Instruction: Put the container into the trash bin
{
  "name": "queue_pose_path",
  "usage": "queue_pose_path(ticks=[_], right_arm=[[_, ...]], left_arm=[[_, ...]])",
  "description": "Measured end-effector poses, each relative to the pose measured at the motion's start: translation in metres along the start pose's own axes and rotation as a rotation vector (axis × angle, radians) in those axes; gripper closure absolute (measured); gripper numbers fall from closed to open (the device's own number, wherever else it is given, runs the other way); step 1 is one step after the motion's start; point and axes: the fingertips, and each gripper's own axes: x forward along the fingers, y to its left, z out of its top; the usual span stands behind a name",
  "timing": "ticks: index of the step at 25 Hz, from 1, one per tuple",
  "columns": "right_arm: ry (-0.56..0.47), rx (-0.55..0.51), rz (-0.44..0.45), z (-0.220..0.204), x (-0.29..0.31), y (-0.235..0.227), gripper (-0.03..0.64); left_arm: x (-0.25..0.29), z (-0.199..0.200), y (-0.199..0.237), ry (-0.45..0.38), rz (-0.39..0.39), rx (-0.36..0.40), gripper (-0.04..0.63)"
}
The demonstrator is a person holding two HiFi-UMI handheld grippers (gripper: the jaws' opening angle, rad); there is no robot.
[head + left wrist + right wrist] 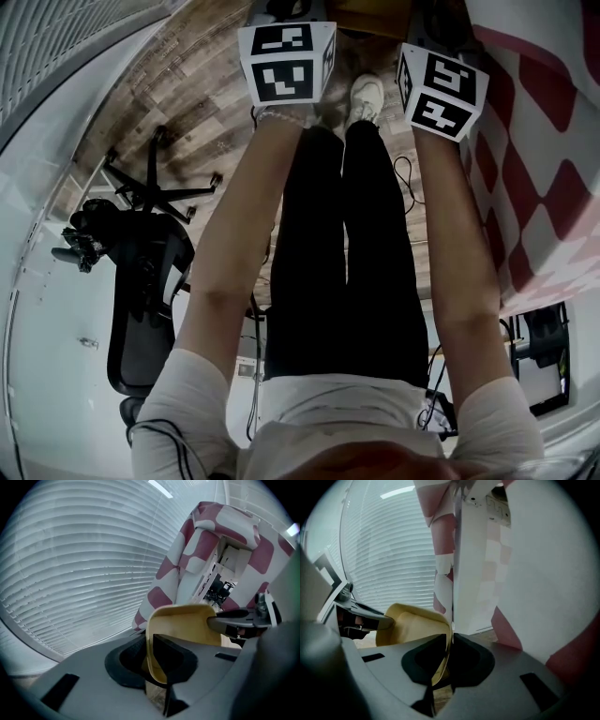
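The left gripper is clenched on the rim of the yellow container, the thin wall pinched between its dark pads, with the container's hollow opening ahead of it and to its right. The right gripper is clamped on the opposite rim, the container spreading ahead and to its left, so the container is held between the two grippers, off the wooden floor. Beyond it stand window blinds and a red-and-white checked cloth, and the head view shows an office chair out on the left gripper's side.
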Motion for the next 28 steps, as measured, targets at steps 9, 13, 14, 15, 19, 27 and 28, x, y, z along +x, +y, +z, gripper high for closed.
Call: queue_pose_path(ticks=[9,13,14,15,19,27,28], right_arm=[[-0.003,-0.027,-0.003,0.002,-0.008,0.001,0.569],[-0.031,-0.050,0.031,0.019,-0.027,0.017,0.571],[-0.040,-0.054,0.041,0.025,-0.034,0.021,0.571],[-0.050,-0.060,0.049,0.032,-0.041,0.024,0.571],[-0.101,-0.077,0.087,0.066,-0.078,0.039,0.569],[-0.248,-0.123,0.213,0.155,-0.176,0.091,0.571],[-0.265,-0.128,0.227,0.166,-0.190,0.096,0.571]], left_arm=[[-0.009,-0.001,0.001,0.001,0.012,0.000,0.551],[-0.031,0.005,-0.006,-0.012,0.002,-0.002,0.551],[-0.039,0.010,-0.007,-0.020,0.001,-0.002,0.551],[-0.048,0.014,-0.008,-0.030,0.001,-0.003,0.551],[-0.093,0.040,-0.011,-0.084,0.012,-0.019,0.551],[-0.211,0.101,-0.019,-0.234,0.023,-0.016,0.551],[-0.226,0.108,-0.021,-0.248,0.023,-0.019,0.551]])
